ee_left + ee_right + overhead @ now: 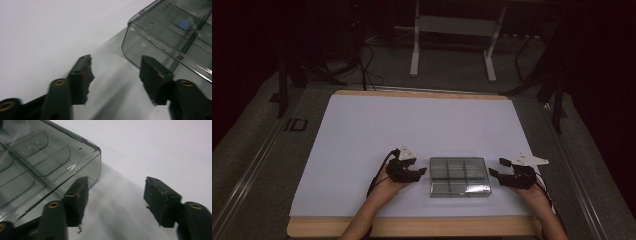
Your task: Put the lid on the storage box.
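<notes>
Both grippers' fingers [81, 75] gape wide (holding nothing) beside the box [459, 176].

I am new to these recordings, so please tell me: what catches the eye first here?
The clear compartment box stands out, lying near the front of the white table. The left hand-held gripper and the right hand-held gripper flank it, both open and empty, one at each short end.

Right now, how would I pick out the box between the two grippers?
Start from the white sheet covering the table, then look near its front edge. Between the left gripper and the right gripper sits a clear smoky-grey plastic organizer box. It is see-through and split by dividers into small compartments, unlike the solid black grippers.
</notes>
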